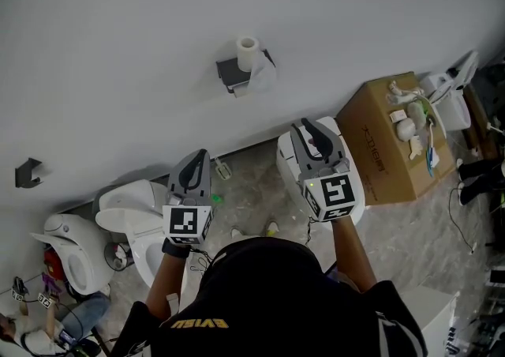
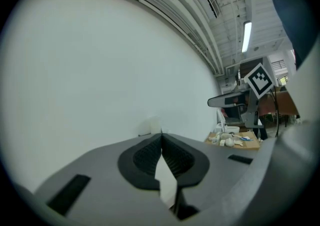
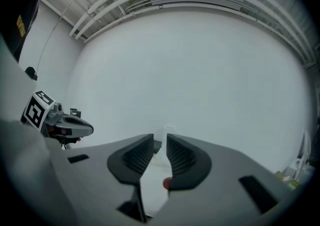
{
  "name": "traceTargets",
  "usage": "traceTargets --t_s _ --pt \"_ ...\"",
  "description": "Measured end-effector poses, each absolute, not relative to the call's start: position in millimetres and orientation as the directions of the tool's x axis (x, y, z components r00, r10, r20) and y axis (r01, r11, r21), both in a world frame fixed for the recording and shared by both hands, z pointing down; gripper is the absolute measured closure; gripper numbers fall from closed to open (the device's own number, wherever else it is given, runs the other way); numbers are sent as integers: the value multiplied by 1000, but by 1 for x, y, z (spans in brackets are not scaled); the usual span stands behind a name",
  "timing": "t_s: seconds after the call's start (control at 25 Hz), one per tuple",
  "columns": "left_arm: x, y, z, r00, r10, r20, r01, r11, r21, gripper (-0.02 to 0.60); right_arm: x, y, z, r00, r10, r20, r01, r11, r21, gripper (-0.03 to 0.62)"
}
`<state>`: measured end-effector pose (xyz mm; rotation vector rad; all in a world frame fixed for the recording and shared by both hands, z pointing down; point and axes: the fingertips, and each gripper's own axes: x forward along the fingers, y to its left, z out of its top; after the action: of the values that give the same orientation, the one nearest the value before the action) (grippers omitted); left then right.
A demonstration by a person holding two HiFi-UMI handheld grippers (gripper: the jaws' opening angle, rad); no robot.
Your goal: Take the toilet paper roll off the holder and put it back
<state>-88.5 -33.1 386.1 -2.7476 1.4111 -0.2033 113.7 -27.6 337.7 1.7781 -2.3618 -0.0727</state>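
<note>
Setting: a white wall [image 1: 118, 47] fills most of the head view, with a grey floor [image 1: 252, 189] along its base.
Toilet paper roll: the white toilet paper roll [image 1: 248, 52] sits on the holder on the wall, its hollow core end turned toward the camera, and a loose sheet hangs at its right side.
Holder: the dark grey holder [image 1: 231, 73] is fixed to the wall, just beside and under the roll.
Left hand-held gripper: the left hand-held gripper [image 1: 201, 158] points toward the wall, well apart from the roll. In the left gripper view [image 2: 161, 137] its two dark jaws are pressed together at the tips, with nothing pinched.
Right hand-held gripper: the right hand-held gripper [image 1: 308, 125] also points at the wall, below and to the right of the roll and not touching it. In the right gripper view [image 3: 160, 142] its jaws stand a narrow gap apart, with nothing between the pads. The roll [image 3: 169, 131] shows far behind that gap.
Marker cubes: each hand-held gripper carries a cube with black-and-white square markers.
Person: seen from above in a dark shirt [image 1: 276, 300], both arms stretched forward.
Nearby things: a white toilet [image 1: 130, 217] stands against the wall at the left. A cardboard box [image 1: 387, 150] with small pale items on top stands at the right.
</note>
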Motion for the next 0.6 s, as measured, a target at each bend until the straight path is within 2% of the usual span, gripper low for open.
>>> traceTargets --t_s 0.12,0.28,0.6 --pt "-88 -33 385 575 -813 90 -807 -582 -99 571 116 -29 335 -252 -962 109 -951 267 156 565" --pt "-88 -31 387 572 -815 90 -810 -579 -95 571 118 -27 336 -246 -963 109 -953 260 153 592" --pt "-87 -29 385 570 -817 87 -811 -577 -97 571 114 -26 339 -274 -953 130 -947 291 139 602"
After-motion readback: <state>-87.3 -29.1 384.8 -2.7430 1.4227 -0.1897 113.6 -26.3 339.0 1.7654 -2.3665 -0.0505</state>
